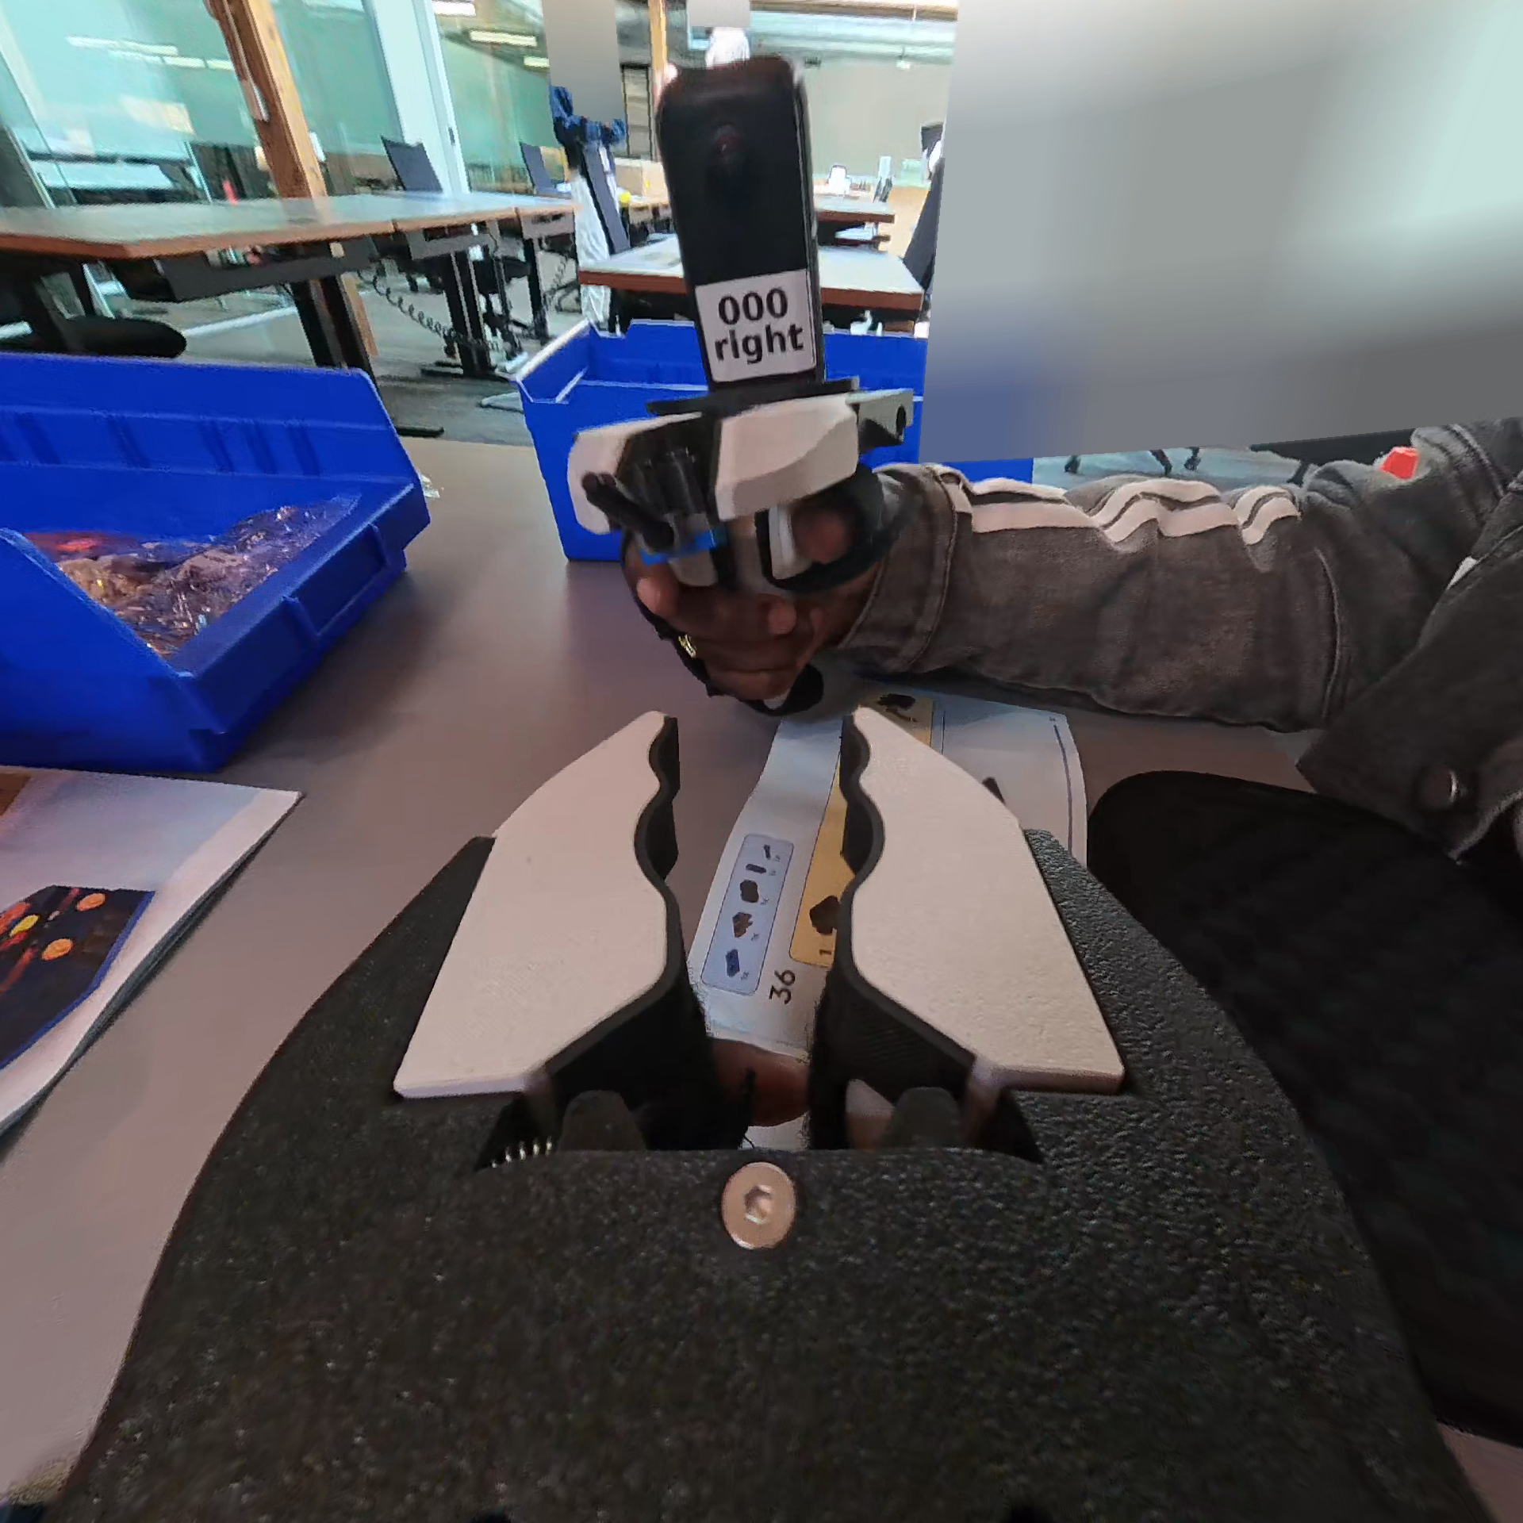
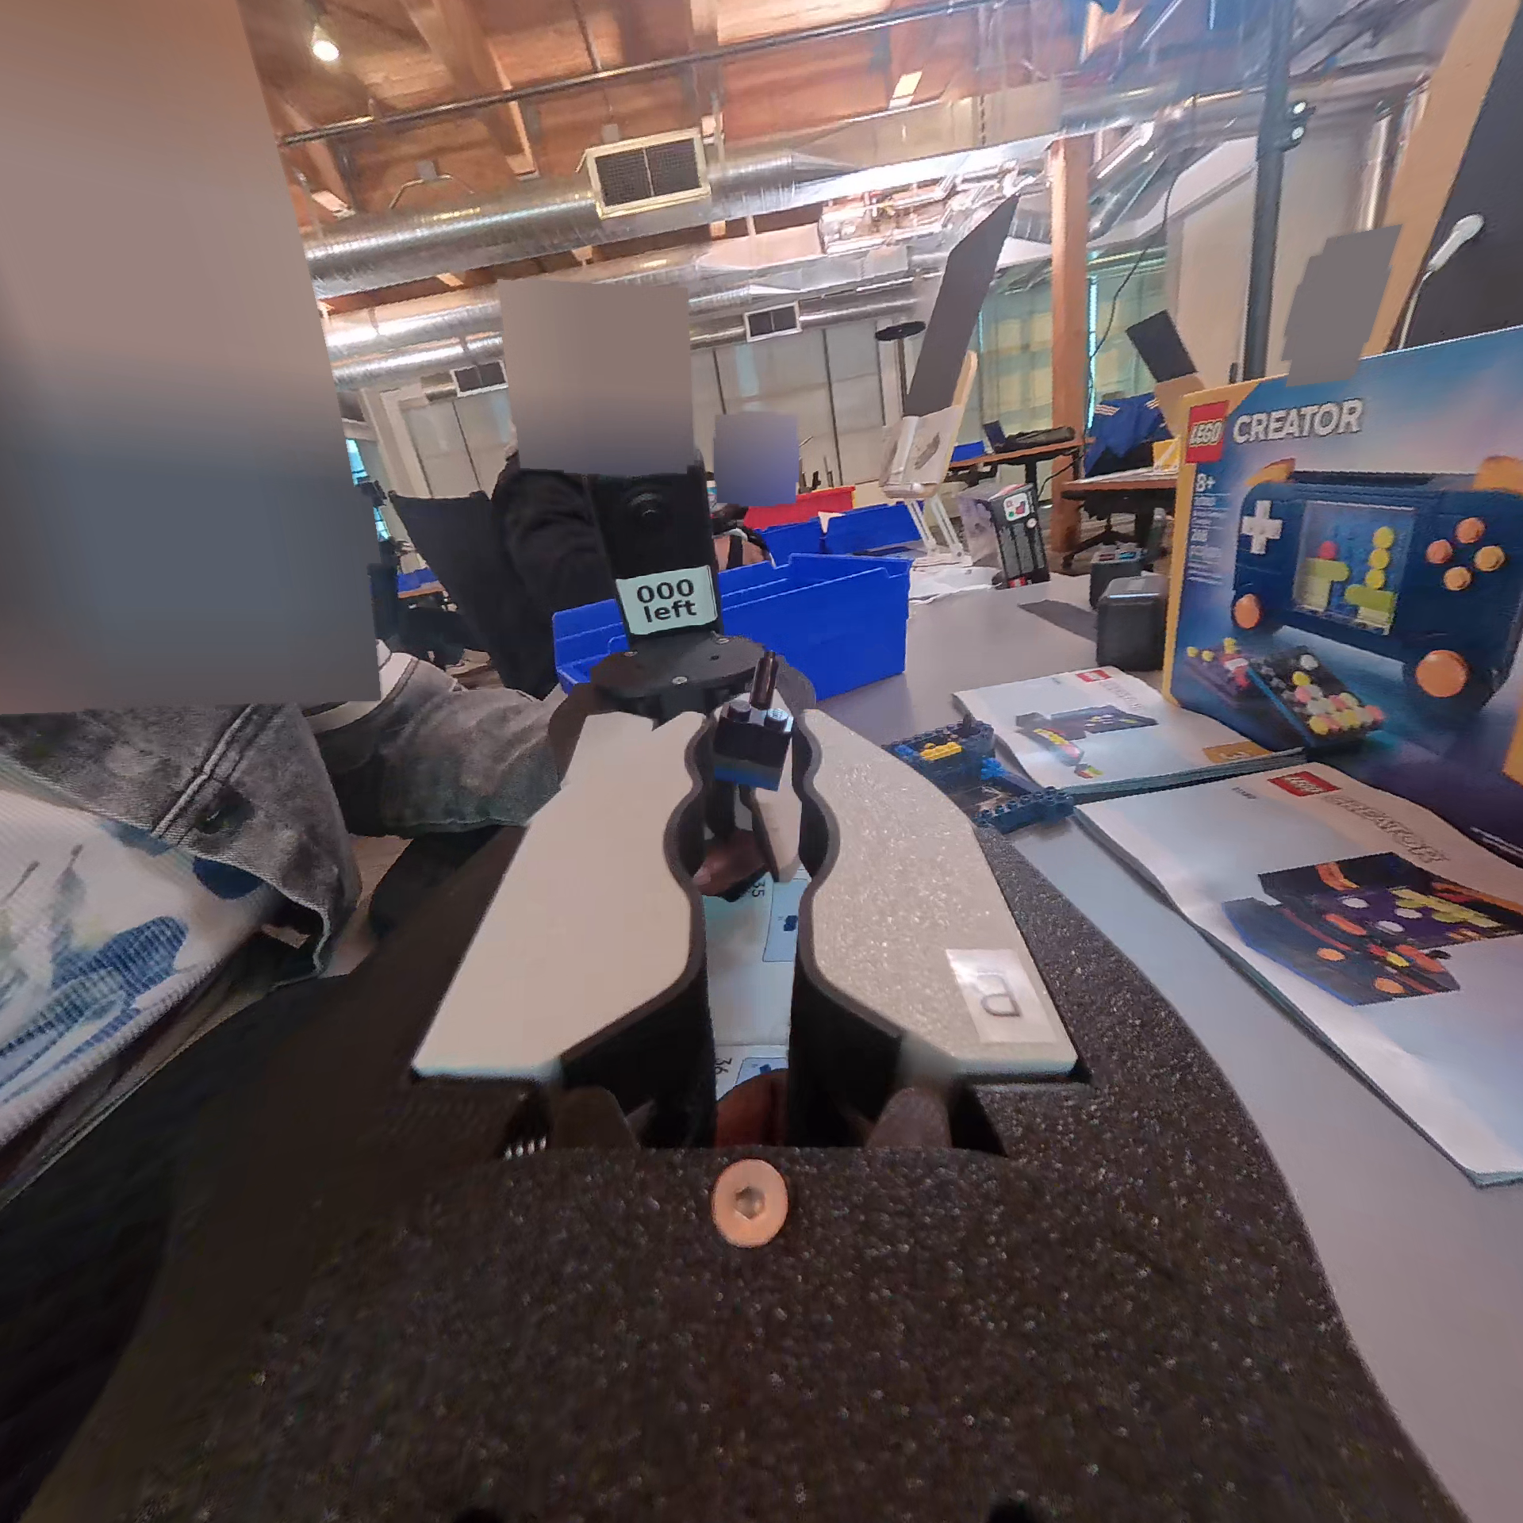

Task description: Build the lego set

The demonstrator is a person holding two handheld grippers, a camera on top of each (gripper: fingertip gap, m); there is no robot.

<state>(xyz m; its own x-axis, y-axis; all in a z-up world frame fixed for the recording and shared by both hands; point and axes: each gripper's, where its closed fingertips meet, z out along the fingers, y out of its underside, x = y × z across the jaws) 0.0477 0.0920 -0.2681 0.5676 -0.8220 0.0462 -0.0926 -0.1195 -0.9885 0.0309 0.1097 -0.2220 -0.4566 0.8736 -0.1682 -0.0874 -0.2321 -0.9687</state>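
Left gripper: my left gripper (image 1: 762, 729) hangs low over the grey table (image 1: 461, 659) with its fingers (image 1: 577, 890) spread and nothing between them; only an open instruction booklet (image 1: 791, 791) shows through the gap.
Left side of table: I see a blue bin (image 1: 206, 593) holding clear plastic bags, and nearer me a second booklet (image 1: 124, 890) lying flat.
Centre: straight ahead of my left gripper, a hand (image 1: 742, 626) in a grey denim sleeve (image 1: 1154, 577) grips the right tool; another blue bin (image 1: 577, 428) stands behind it.
Right gripper: my right gripper (image 2: 746, 742) pinches a small brick assembly (image 2: 750, 754), black on top with a blue layer below and a thin black rod sticking up; both pads press its sides, and it sits at the fingertips, raised off the table.
Right side of table: I see a partly built blue brick model (image 2: 989, 766) beside two booklets (image 2: 1063, 725), and a toy box (image 2: 1351, 560) standing upright at the far right.
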